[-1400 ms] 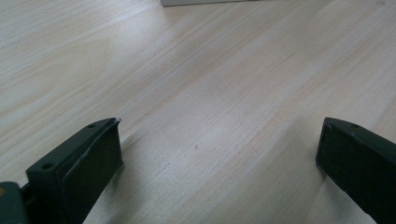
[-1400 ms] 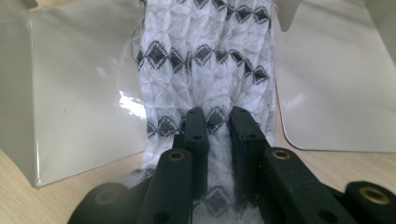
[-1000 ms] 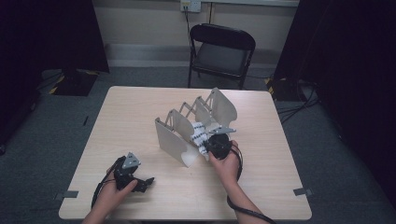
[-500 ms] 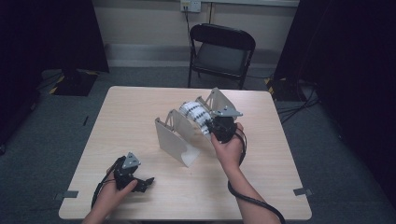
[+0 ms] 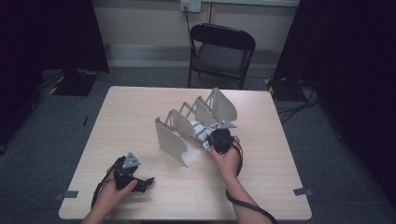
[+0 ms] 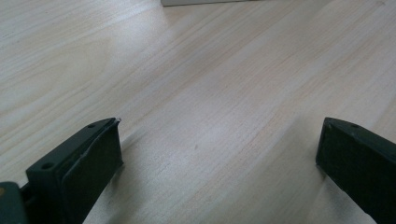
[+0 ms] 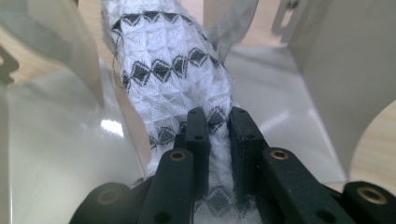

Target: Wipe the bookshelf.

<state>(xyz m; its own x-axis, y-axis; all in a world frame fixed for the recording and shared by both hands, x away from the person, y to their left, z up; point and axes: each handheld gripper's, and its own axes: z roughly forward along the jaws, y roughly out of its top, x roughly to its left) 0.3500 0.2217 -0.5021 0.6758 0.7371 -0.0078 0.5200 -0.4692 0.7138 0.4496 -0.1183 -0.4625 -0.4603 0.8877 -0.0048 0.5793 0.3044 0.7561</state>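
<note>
While my right gripper (image 7: 218,123) pinches the white cloth with black diamonds (image 7: 170,70), its jaws nearly together with a fold of fabric between them, the cloth lies in a slot of the metal divider rack (image 5: 170,140) in the middle of the worktop (image 5: 130,112). I judge it light, soft and limp: it will sag and drape from whatever point I hold, and could snag on the thin dividers (image 7: 65,42). A bunched fold near the middle gives the surest hold. My left gripper (image 5: 140,183) rests low over the bare worktop near the front edge, jaws wide with nothing between them.
</note>
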